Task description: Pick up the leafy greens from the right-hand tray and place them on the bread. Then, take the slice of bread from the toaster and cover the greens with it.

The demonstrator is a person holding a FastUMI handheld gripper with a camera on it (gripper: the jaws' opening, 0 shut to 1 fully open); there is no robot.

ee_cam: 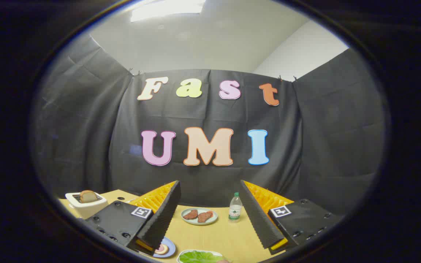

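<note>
Tabletop (228,239), tan: gripper (210,215) fingers wide apart, empty; leafy greens (199,256) on near tray (181,255), just below and between fingertips; toaster (86,204) with bread slice (88,196) far left.

Camera rides the tongs (210,215), looking forward over the table (228,237).

My gripper (210,204) hangs spread wide above the table (228,237), holding nothing. Between my fingers lie a plate of meat (199,215) and a bottle (235,207). Leafy greens (200,256) sit nearest, and the toaster (86,202) holds what looks like bread (87,196).
</note>
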